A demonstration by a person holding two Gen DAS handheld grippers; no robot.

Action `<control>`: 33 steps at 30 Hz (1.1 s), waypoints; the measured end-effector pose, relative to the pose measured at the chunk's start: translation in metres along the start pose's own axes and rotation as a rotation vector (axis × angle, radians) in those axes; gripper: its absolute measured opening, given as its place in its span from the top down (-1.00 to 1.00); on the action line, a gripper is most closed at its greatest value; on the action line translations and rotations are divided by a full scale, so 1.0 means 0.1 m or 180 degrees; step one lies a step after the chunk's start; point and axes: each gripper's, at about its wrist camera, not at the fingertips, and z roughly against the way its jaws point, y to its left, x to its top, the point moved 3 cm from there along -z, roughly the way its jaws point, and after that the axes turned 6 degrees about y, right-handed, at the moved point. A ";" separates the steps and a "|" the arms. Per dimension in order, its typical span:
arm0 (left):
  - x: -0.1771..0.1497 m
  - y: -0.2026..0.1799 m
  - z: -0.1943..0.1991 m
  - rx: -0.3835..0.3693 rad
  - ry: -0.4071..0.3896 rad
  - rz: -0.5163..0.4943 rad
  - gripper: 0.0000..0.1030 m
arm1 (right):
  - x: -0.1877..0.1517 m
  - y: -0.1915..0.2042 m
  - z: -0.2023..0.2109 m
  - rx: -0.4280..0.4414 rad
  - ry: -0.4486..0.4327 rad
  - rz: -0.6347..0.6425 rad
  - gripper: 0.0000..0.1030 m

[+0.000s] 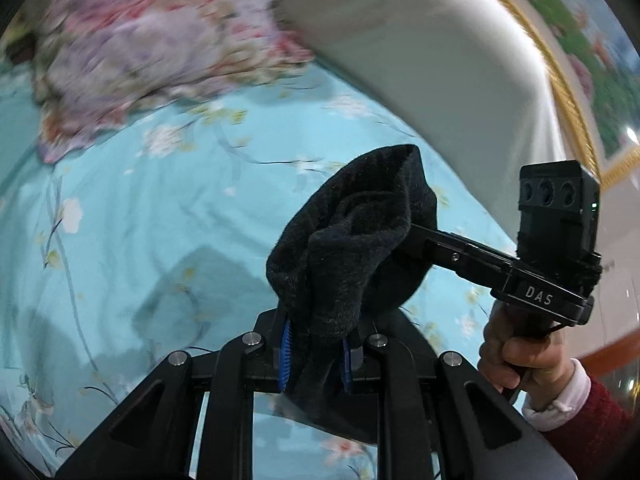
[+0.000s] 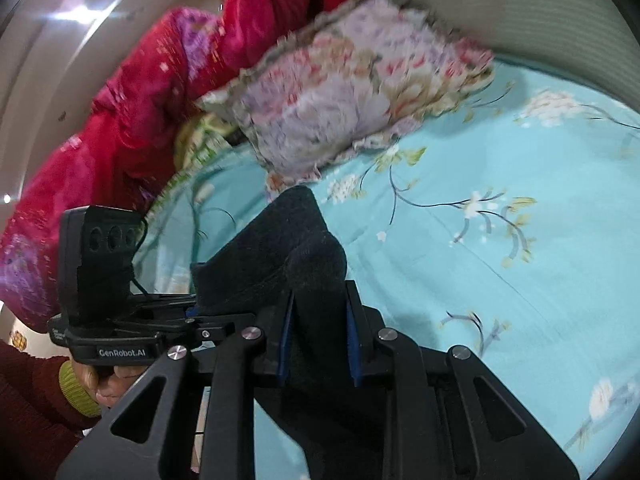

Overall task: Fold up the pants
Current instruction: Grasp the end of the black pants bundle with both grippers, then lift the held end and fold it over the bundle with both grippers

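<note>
While my left claw (image 1: 316,354) and right claw (image 2: 320,340) each clench a bunch of the black pants (image 1: 352,240), the cloth hangs between them above the blue floral bedsheet (image 1: 140,208), with a flowered pillow (image 2: 360,92) farther ahead

Black fleecy pants (image 1: 352,248), bunched, lifted above the bed, pinched at two spots

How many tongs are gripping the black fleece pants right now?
2. The left tongs pinch one bunched edge of the black fleece pants; the right tongs pinch another part beside them, above the turquoise floral bedsheet.
</note>
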 end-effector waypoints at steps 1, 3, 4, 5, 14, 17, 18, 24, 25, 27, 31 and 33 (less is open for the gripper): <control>-0.01 -0.09 0.00 -0.0026 0.0009 -0.0067 0.66 | -0.06 0.00 0.11 0.0000 -0.0064 -0.0025 0.54; -0.06 -0.30 -0.01 -0.0080 0.0036 -0.0222 0.66 | -0.18 0.01 0.31 -0.0016 -0.0171 -0.0070 0.54; -0.09 -0.42 -0.01 -0.0106 0.0055 -0.0312 0.66 | -0.26 0.00 0.43 -0.0032 -0.0232 -0.0094 0.54; -0.12 -0.52 -0.01 -0.0127 0.0071 -0.0389 0.66 | -0.32 0.00 0.51 -0.0045 -0.0275 -0.0111 0.54; -0.48 -1.29 -0.21 -0.0301 0.0330 -0.1004 0.66 | -1.03 -0.18 1.19 -0.0181 -0.0699 -0.0478 0.56; -0.57 -1.46 -0.32 -0.0320 0.0415 -0.1160 0.66 | -1.25 -0.24 1.32 -0.0239 -0.0796 -0.0613 0.56; -0.60 -1.52 -0.34 -0.0321 0.0438 -0.1214 0.66 | -1.31 -0.26 1.35 -0.0249 -0.0824 -0.0655 0.56; -0.81 -1.83 -0.47 -0.0317 0.0555 -0.1547 0.66 | -1.69 -0.38 1.56 -0.0325 -0.1027 -0.0888 0.58; -0.83 -1.86 -0.49 -0.0315 0.0573 -0.1583 0.66 | -1.75 -0.40 1.59 -0.0332 -0.1057 -0.0920 0.58; -0.90 -1.93 -0.54 -0.0320 0.0619 -0.1655 0.66 | -1.86 -0.43 1.63 -0.0347 -0.1107 -0.0985 0.59; -0.99 -2.02 -0.63 -0.0329 0.0701 -0.1779 0.66 | -2.02 -0.47 1.69 -0.0383 -0.1168 -0.1090 0.60; -1.04 -2.05 -0.66 -0.0348 0.0740 -0.1825 0.66 | -2.08 -0.48 1.71 -0.0400 -0.1190 -0.1122 0.61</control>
